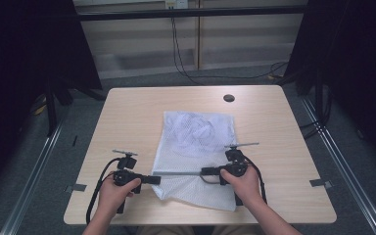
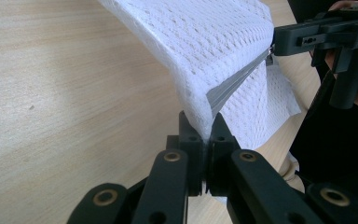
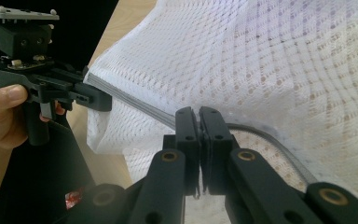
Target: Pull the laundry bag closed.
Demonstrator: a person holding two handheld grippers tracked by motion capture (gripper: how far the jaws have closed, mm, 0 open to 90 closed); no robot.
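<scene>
A white mesh bag [image 1: 196, 147] lies flat in the middle of the wooden table [image 1: 127, 112], with something white bunched inside its far half. A grey zipper [image 1: 181, 173] runs across its near end, pulled taut and lifted a little. My left gripper [image 1: 155, 179] is shut on the bag's left edge at the zipper's end; in the left gripper view the jaws [image 2: 204, 128] pinch the mesh fold. My right gripper [image 1: 205, 171] is shut on the zipper farther right, with its jaws [image 3: 199, 116] closed on the grey band. The left gripper [image 3: 100, 100] faces it.
A round black hole [image 1: 229, 98] sits near the table's far edge. Grey tape tabs mark the near left [image 1: 77, 187] and near right [image 1: 319, 182] edges. Cables trail on the floor beyond the table. Bare tabletop lies on both sides of the bag.
</scene>
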